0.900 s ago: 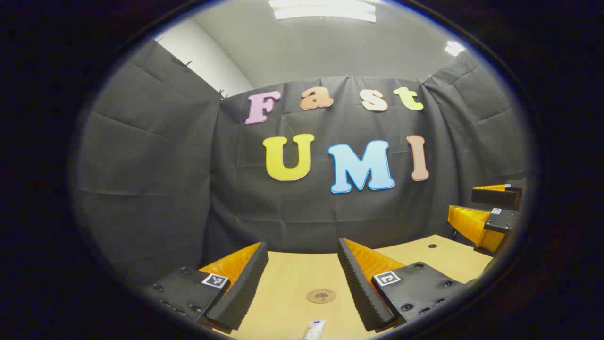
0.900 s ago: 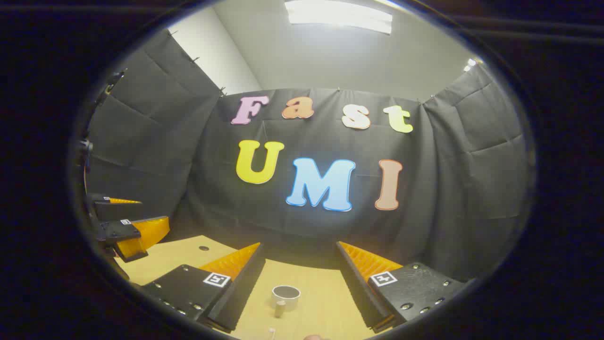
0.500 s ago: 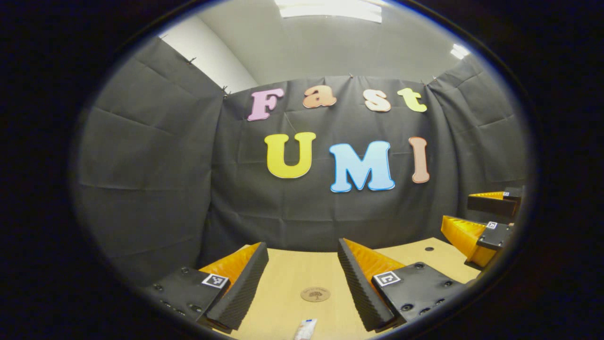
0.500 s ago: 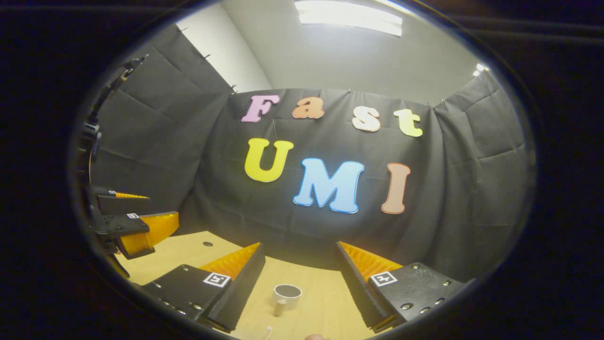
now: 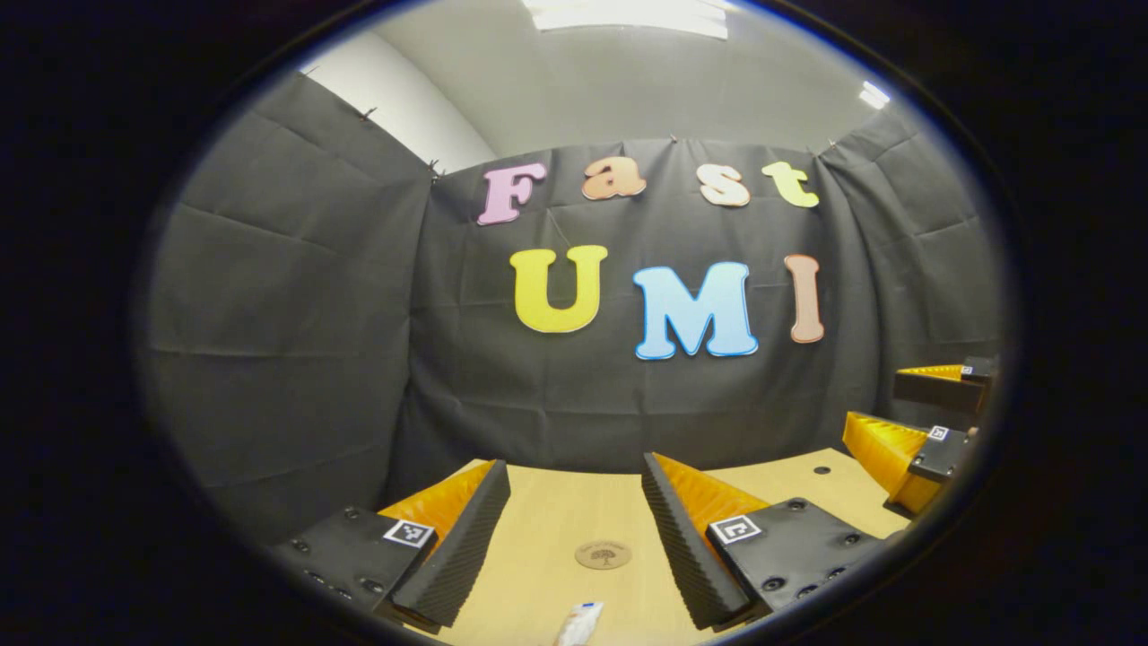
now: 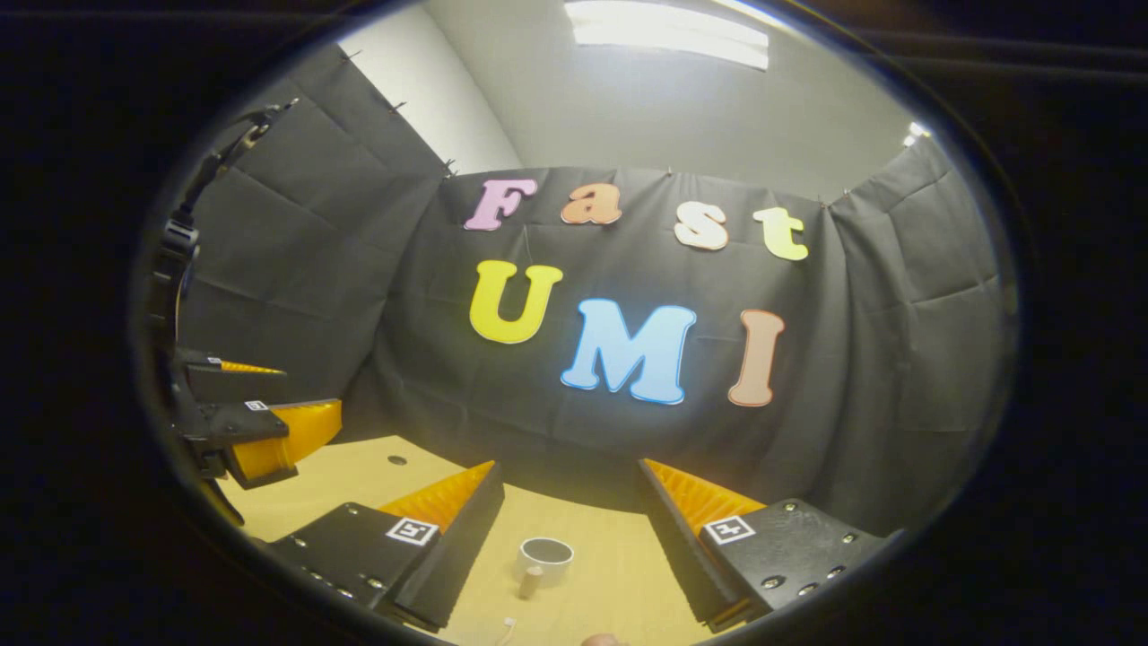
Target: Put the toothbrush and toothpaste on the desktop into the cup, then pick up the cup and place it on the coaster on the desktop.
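Left gripper (image 5: 574, 547): held above the wooden table (image 5: 547, 525), its two fingers spread wide at the bottom of the left gripper view, nothing between them.
Coaster (image 5: 603, 554): a round brown disc lying flat on the table, lower centre of the left gripper view, framed in the gap between the fingers but well apart from both.
Toothpaste (image 5: 578, 623): a white tube at the very bottom edge of the left gripper view, lying on the table nearer the camera than the coaster; only its upper end is visible.
Right gripper (image 6: 569, 538): fingers parted wide at the bottom of the right gripper view, gripping nothing; it also appears at the right edge of the left gripper view.
Cup (image 6: 544, 562): a pale mug with a dark inside, standing upright on the table, lower centre of the right gripper view, handle turned toward the camera.
Toothbrush (image 6: 508, 628): a thin white tip at the bottom edge of the right gripper view, just below the cup; too little shows to tell how it lies.
Far-left edge, right gripper view: the left gripper again, above the table's near corner.
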A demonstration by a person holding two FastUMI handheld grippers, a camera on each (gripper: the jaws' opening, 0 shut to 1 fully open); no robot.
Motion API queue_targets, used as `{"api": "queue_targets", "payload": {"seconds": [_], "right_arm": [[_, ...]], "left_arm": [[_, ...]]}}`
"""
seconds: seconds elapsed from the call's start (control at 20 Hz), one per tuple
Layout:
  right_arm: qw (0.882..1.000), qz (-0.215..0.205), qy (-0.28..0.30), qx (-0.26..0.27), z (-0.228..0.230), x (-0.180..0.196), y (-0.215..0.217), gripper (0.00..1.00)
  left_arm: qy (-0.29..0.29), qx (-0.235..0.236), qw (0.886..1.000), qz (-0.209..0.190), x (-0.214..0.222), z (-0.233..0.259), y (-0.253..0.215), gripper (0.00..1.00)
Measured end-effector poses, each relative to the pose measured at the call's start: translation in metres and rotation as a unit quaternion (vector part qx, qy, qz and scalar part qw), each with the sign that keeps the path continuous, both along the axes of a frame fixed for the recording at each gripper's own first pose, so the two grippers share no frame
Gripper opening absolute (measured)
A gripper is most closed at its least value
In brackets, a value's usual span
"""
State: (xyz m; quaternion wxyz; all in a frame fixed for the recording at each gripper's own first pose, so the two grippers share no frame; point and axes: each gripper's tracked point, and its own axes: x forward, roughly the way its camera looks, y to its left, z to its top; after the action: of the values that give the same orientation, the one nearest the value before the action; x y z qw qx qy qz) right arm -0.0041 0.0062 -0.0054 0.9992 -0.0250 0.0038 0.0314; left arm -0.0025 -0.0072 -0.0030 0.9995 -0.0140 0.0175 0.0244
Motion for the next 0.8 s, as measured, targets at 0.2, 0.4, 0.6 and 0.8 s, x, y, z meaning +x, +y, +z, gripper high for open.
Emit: {"api": "queue_targets", "payload": {"seconds": [0.2, 0.4, 0.6, 0.8], "right_arm": [[1.0, 0.004, 0.01, 0.006, -0.006, 0.002, 0.003, 0.92], [0.999, 0.008, 0.042, 0.013, -0.024, 0.002, 0.004, 0.92], [0.996, 0.011, 0.09, 0.026, -0.052, 0.004, 0.003, 0.92], [0.988, -0.002, 0.15, 0.041, -0.088, 0.006, -0.002, 0.92]], "left_arm": [[0.003, -0.005, 1.0, 0.006, 0.003, -0.003, 0.003, 0.94], [0.017, 0.005, 1.0, 0.0, 0.014, -0.016, 0.002, 0.94], [0.058, 0.005, 0.998, -0.027, 0.027, -0.043, -0.008, 0.96], [0.115, 0.003, 0.992, -0.056, 0.041, -0.081, -0.022, 0.94]]}}
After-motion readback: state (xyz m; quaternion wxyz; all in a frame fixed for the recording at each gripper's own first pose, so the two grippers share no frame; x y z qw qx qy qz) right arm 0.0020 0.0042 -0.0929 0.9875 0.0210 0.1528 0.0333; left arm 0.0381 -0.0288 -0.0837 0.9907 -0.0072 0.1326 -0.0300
